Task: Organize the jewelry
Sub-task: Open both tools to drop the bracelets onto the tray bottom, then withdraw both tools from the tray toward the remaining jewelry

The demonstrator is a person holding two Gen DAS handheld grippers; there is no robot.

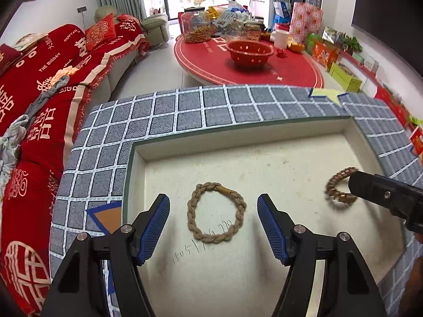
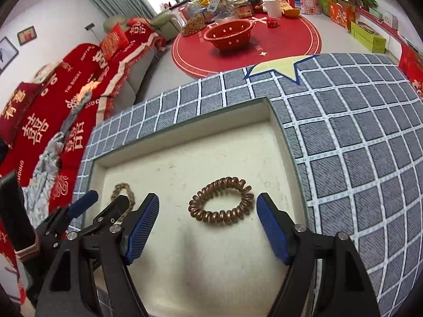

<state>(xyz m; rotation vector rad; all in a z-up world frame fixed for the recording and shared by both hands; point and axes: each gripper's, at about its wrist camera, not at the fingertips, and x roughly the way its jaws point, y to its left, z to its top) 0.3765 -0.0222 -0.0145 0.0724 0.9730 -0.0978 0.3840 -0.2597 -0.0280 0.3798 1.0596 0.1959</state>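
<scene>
We are holding both grippers over a shallow cream tray [image 1: 264, 142] that is sitting on a surface covered by a grey cloth with a white grid [image 1: 190, 111].

Our left gripper [image 1: 213, 220] is standing with its blue pads spread wide, and a braided tan bracelet [image 1: 216, 212] is lying flat on the tray floor between them, touching neither pad. The bracelet is resting toward the tray's left side, away from the far wall, with its small brown clasp facing the far edge.

Our right gripper [image 2: 208, 218] is likewise standing wide apart, and a coiled copper-coloured bracelet [image 2: 221, 202] is lying flat between its pads, clear of both. This coil is sitting toward the tray's right side, near the right wall and away from the far right corner.

The two bracelets are lying well apart on the tray floor. In the right wrist view, our left gripper [image 2: 105, 206] is showing at the left, partly covering the braided bracelet [image 2: 123, 194]. In the left wrist view, a black finger of our right gripper [image 1: 383, 195] is reaching in from the right edge, overlapping the coil [image 1: 339, 189].
</scene>
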